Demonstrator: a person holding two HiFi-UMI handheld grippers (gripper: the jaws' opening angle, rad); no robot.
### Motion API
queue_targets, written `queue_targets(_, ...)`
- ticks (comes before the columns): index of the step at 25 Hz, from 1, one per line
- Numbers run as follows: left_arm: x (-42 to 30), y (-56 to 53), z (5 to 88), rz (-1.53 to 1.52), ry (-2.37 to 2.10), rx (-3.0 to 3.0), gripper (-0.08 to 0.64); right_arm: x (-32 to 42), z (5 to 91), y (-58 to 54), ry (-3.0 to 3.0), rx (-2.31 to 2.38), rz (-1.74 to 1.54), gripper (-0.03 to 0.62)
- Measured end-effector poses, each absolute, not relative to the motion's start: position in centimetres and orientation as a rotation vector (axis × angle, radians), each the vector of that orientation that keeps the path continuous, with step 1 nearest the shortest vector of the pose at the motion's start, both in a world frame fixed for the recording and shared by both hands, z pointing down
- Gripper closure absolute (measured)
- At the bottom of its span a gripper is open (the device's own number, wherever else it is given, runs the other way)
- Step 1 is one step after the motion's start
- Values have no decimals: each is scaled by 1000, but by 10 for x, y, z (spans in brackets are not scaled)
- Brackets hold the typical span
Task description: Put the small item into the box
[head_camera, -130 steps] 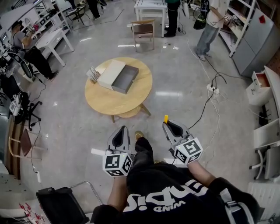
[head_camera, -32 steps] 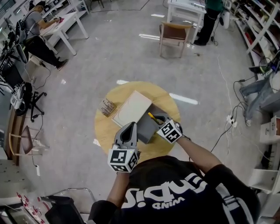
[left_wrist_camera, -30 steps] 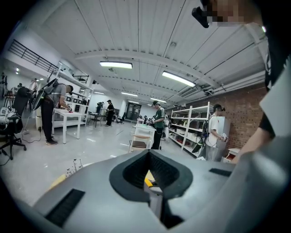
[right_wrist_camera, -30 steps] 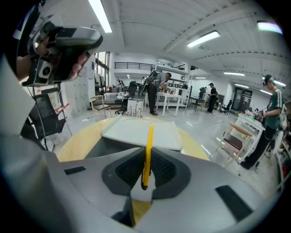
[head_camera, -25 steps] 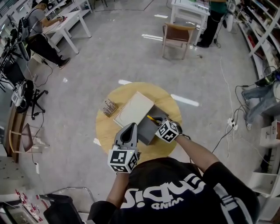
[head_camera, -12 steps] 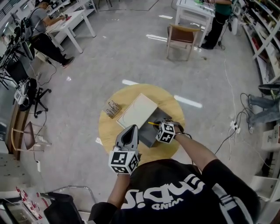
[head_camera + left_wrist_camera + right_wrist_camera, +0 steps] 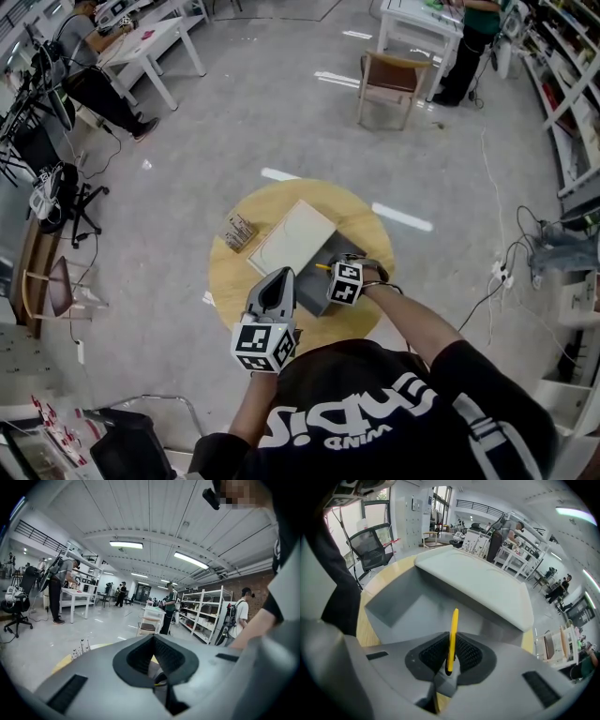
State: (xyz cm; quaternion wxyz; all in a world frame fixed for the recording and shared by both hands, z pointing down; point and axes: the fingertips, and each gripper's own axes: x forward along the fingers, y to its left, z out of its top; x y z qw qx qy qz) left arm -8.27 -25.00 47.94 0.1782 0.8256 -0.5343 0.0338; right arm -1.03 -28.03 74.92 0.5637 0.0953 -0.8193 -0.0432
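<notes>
Right claw [image 7: 451,657] tight on yellow stick [image 7: 453,630], over grey box [image 7: 401,609]; left claw [image 7: 155,670] closed, empty.

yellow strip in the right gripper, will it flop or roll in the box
The yellow strip stands straight beyond the right gripper unsupported, so probably stiff. Looks thin and flat, so likely light and unlikely to roll in the grey box.

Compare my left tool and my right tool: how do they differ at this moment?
The right tool is shut on a thin yellow item; the left tool is shut with nothing between its jaws. The right tool reaches over the open grey box, while the left tool hangs beside that box, over the near side of the round table. Both share the same grey build.
</notes>
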Motion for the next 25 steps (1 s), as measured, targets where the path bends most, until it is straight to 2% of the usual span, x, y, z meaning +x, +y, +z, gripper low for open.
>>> queue_targets(25, -107, -244, 479, 90, -1575, 2284, 555, -7, 767, -282, -1753, 198, -97, 555)
